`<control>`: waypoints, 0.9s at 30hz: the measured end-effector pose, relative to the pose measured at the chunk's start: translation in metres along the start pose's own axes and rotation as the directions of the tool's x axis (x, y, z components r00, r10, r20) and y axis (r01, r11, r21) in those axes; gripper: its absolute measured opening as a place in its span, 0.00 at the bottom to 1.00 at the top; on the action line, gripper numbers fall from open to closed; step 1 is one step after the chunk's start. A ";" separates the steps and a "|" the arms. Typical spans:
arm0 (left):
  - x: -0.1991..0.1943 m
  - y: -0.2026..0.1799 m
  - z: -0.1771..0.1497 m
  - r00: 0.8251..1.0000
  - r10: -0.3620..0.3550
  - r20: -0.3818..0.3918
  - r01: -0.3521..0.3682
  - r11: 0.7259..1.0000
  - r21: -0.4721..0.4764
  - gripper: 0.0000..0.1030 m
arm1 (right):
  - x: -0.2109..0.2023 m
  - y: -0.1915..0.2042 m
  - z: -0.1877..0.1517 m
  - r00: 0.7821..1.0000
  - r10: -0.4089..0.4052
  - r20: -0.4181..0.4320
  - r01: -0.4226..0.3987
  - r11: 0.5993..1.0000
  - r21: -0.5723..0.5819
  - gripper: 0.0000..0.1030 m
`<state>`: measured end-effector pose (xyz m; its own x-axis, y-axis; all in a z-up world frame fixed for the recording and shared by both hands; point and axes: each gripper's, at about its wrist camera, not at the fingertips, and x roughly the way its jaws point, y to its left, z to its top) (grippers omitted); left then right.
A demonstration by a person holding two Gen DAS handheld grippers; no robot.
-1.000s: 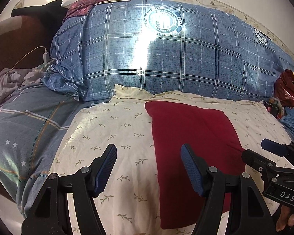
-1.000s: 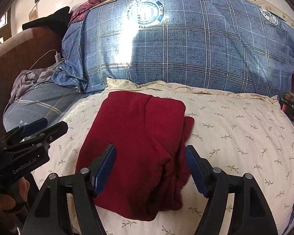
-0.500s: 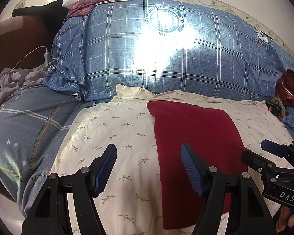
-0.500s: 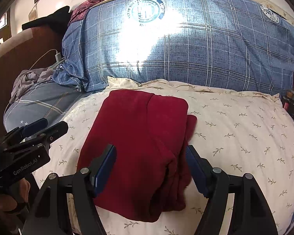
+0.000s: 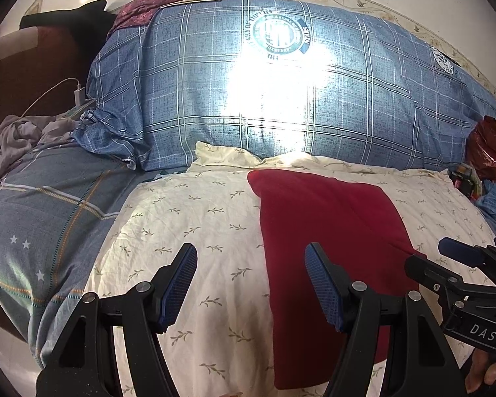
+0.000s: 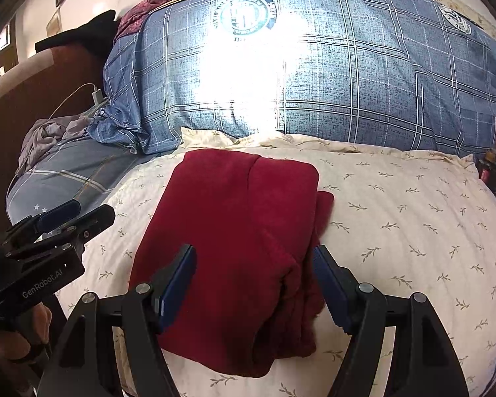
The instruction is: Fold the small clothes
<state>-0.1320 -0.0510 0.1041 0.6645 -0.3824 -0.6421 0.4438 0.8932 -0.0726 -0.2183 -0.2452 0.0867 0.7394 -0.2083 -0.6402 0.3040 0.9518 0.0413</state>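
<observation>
A dark red garment [image 6: 238,231] lies folded into a thick rectangle on a cream leaf-print cushion [image 6: 406,231]. In the left wrist view the same garment [image 5: 330,231] sits right of centre on that cushion [image 5: 188,225]. My right gripper [image 6: 253,281] hovers open just above the garment's near end, nothing pinched between its blue pads. Over the bare cream fabric, left of the garment, my left gripper [image 5: 251,281] stands open and empty. Each gripper shows at the edge of the other's view, held by a hand.
A big blue plaid pillow [image 5: 281,99] rises behind the cushion. A grey-blue bedspread [image 5: 43,218] with stars drops off to the left. A white charger and cable [image 5: 77,94] lie by crumpled grey cloth [image 5: 20,139]. Red bags and clutter [image 5: 486,152] crowd the right edge.
</observation>
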 end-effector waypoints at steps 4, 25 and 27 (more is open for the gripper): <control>0.001 0.000 -0.001 1.000 -0.002 -0.006 0.002 1.000 0.000 0.66 | 0.001 0.000 0.000 1.000 0.001 -0.004 -0.001 1.000 0.001 0.72; 0.007 -0.001 -0.002 1.000 -0.007 -0.018 0.008 1.000 0.001 0.66 | 0.009 -0.001 0.000 1.000 0.000 -0.021 0.000 1.000 -0.001 0.72; 0.009 -0.001 -0.002 1.000 -0.008 -0.019 0.008 1.000 -0.001 0.66 | 0.010 0.000 0.000 1.000 0.000 -0.023 0.000 1.000 -0.001 0.72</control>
<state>-0.1276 -0.0546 0.0970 0.6488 -0.3853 -0.6562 0.4489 0.8901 -0.0787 -0.2111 -0.2478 0.0809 0.7257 -0.2028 -0.6575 0.3034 0.9520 0.0412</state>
